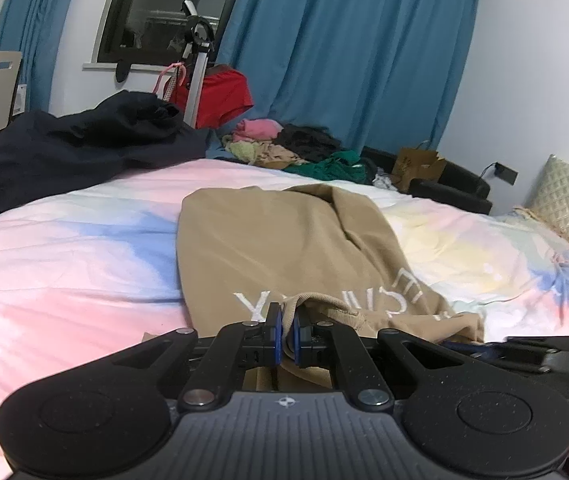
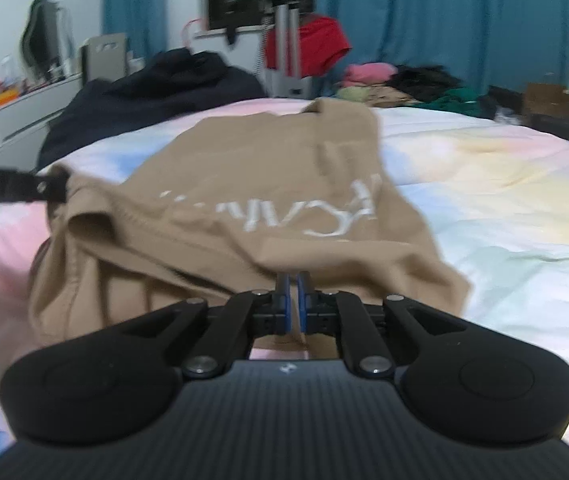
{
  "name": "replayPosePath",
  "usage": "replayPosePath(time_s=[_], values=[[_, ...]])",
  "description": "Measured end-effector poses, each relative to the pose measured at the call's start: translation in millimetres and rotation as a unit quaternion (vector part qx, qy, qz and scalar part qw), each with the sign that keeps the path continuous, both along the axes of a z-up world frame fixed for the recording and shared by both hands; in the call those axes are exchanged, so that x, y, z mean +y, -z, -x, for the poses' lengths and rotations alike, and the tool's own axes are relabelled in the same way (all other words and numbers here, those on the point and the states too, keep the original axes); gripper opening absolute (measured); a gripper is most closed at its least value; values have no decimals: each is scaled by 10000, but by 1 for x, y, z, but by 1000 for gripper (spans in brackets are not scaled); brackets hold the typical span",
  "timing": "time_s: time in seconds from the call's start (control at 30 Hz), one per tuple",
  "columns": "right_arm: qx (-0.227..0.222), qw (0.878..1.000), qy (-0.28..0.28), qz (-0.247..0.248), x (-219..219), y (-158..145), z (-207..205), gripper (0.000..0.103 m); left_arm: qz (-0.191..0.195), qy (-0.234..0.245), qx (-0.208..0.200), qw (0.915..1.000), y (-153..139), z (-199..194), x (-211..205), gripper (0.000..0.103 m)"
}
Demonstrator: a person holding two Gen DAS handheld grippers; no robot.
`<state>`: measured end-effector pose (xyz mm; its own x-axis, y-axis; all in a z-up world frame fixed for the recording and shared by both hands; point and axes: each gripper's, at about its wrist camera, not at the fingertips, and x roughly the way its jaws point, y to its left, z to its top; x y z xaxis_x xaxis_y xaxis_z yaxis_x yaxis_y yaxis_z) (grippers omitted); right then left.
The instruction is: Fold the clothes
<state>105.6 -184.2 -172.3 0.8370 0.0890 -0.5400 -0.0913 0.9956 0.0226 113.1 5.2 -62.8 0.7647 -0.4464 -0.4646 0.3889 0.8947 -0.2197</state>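
Both tongs, left (image 1: pixel 287 322) and right (image 2: pixel 295 285), pinch the tan shirt (image 1: pixel 284 248) on the bed (image 1: pixel 64 264)

A pastel bedspread (image 1: pixel 64 248) covered the bed. Blue curtains (image 1: pixel 348 60) hung beside a dark window (image 1: pixel 164 12). A metal stand (image 1: pixel 196 76) stood before a red cloth (image 1: pixel 224 96). A cardboard box (image 1: pixel 418 164) sat near a black sofa (image 1: pixel 452 188).

Shirt (image 1: pixel 276 240) lay on the bed (image 1: pixel 64 264), mid-width. Left gripper (image 1: pixel 286 334) and right gripper (image 2: pixel 294 298) sat at its near edge, left and right. Clothes pile (image 1: pixel 292 148) lay behind the shirt; dark garment (image 1: pixel 84 140) behind-left.
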Motion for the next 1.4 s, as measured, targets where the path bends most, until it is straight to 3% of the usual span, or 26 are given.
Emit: replayPosePath(time_s=[0.07,0.1,0.13,0.2,0.33,0.57,0.83,1.03,1.17,1.23,1.33,1.4], values=[[-94,9997,-217,69,10,-1,-1,10,122,44,-52,9999,-4,5,2,6],[-159,9994,-306,98,15,-1,0,19,188,70,-79,9998,-6,7,3,6],[-224,9990,-371,107,19,-2,1,40,260,105,-132,9995,-9,10,4,6],[-397,9980,-476,155,25,-3,5,60,419,205,-312,9984,-18,18,6,6],[-705,9957,-358,473,31,-5,8,60,742,385,-571,9949,-31,29,10,6],[-756,9956,445,329,10,-10,7,60,1041,362,-640,9918,-40,32,16,6],[-665,9899,1211,307,-11,-14,12,60,907,136,-519,9944,-35,29,20,6],[-1098,9756,1894,156,-35,-35,38,62,820,227,-524,9950,-32,32,15,6],[-391,9818,1858,-102,-46,-13,21,49,1066,141,-475,9931,-33,31,24,6],[-87,9834,1798,-247,-50,-2,11,32,1109,103,-420,9929,-34,30,26,6],[-187,9859,1653,-178,-44,-4,3,10,1039,58,-395,9938,-33,30,25,6],[-351,9872,1545,-170,-41,-7,2,8,1040,1,-361,9939,-33,29,26,6]])
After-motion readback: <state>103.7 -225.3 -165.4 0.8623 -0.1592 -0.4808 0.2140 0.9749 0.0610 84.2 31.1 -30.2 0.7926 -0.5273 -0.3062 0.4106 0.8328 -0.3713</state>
